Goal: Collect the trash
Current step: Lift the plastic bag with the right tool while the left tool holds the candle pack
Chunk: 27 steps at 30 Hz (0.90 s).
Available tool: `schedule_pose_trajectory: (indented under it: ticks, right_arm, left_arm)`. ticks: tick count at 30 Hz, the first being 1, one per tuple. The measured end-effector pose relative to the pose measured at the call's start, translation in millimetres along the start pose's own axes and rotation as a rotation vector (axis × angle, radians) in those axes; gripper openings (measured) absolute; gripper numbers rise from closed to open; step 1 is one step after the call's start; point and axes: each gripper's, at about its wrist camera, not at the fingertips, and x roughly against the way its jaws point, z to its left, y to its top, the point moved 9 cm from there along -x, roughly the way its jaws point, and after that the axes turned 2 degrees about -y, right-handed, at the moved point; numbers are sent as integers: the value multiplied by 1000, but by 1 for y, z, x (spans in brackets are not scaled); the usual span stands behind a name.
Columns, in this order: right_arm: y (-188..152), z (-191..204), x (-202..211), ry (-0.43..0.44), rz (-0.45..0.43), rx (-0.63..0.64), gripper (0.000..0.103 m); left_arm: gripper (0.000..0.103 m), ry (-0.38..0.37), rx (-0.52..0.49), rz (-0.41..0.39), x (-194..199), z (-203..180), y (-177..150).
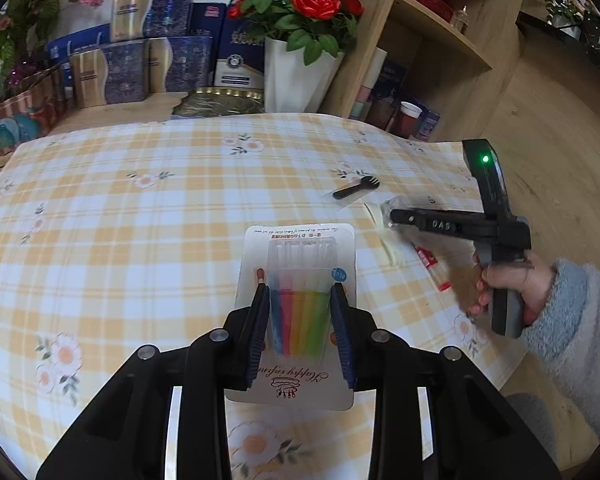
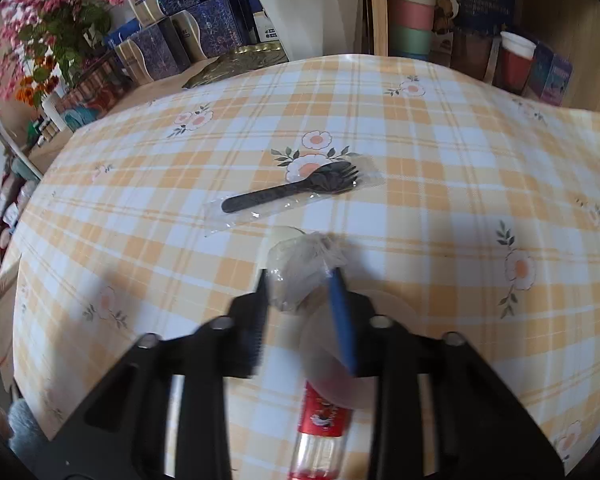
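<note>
Over checked vinyl cloth (image 1: 140, 240), left jaws clamp glossy candle pack (image 1: 296, 264), right jaws pinch crinkled bag (image 2: 304, 268)

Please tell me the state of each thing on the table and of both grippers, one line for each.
left gripper: shut on the candle pack, held above the cloth
candle pack: gripped on both sides, sealed
right gripper: shut on the crumpled clear wrapper
crumpled clear wrapper: pinched between the fingers
black spork: lying flat, still sealed in its clear sleeve
red-labelled tube: lying flat on the tablecloth, not gripped
</note>
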Motion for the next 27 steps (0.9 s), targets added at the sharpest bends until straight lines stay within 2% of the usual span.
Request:
schedule_pose_trajectory:
  ticks: [2,8,12,18,27]
  right_arm:
    - [2,3,10,4,-36,0,21]
    - [6,16,51,34,-127,-13,20]
    - [-2,27,80,64,-158,-18,20]
    - [-39,56,129,114,-178,3,19]
    - [-135,115,191,191,-148,77,19]
  left_arm:
    - [31,8,-3,-6,11,4,-6]
    - [31,3,26,-16,37,10,-18]
    - [31,-20,46,-28,54,-1,-29]
    - [31,-37,33,-25,88,-20,-58]
    - [31,-29,27,-23,132,-25,-106]
